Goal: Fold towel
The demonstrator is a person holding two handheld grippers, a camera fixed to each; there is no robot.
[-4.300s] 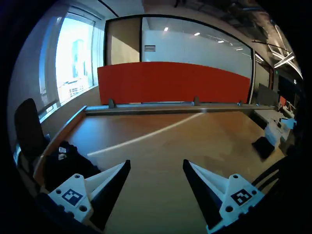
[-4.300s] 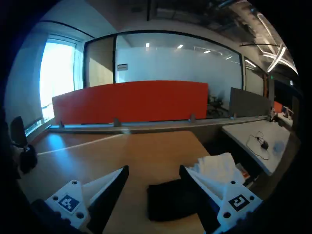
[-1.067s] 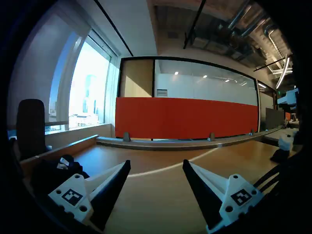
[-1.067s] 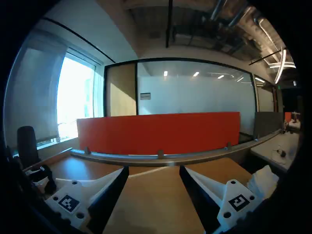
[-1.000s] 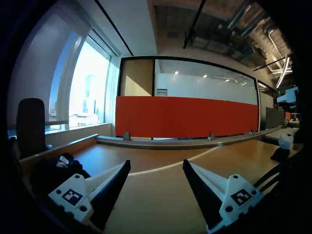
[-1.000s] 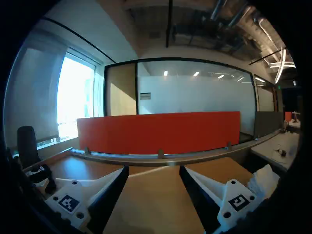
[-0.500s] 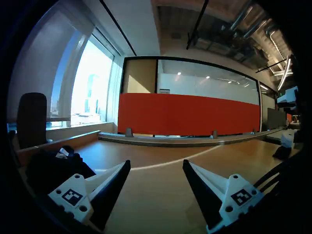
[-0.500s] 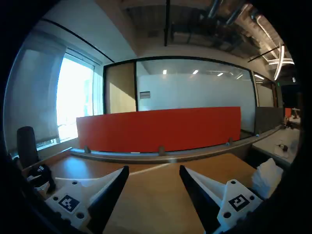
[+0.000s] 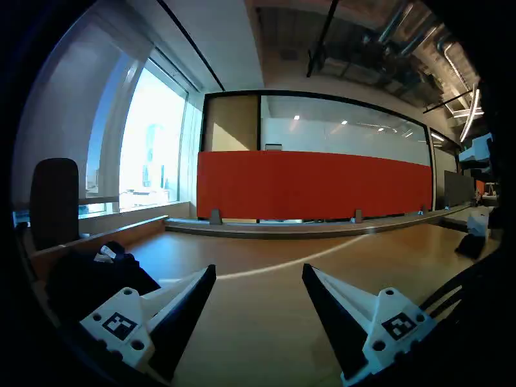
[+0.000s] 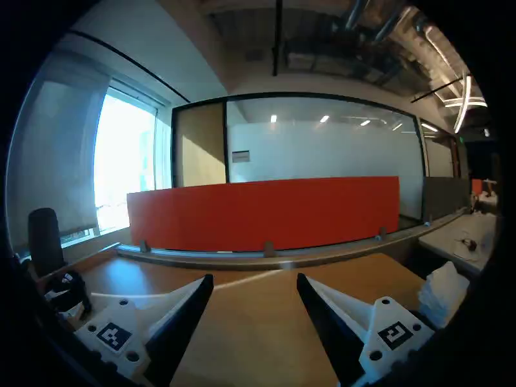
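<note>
Left gripper view: found left gripper (image 9: 258, 267) level above bare tabletop (image 9: 258, 335), jaws wide and empty, with dark crumpled cloth (image 9: 90, 280), presumed the towel, at near left beside the left finger. Right gripper view: found right gripper (image 10: 253, 277) with jaws also wide and empty, white pile (image 10: 445, 290) at far right. Recommend tilting both down, pinching one hem corner each, and drawing it flat before creasing.

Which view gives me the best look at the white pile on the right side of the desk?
The right gripper view: the white pile sits close, just right of the right gripper's open fingers, its layered edges visible. The left gripper view shows it small at the far right edge.
</note>
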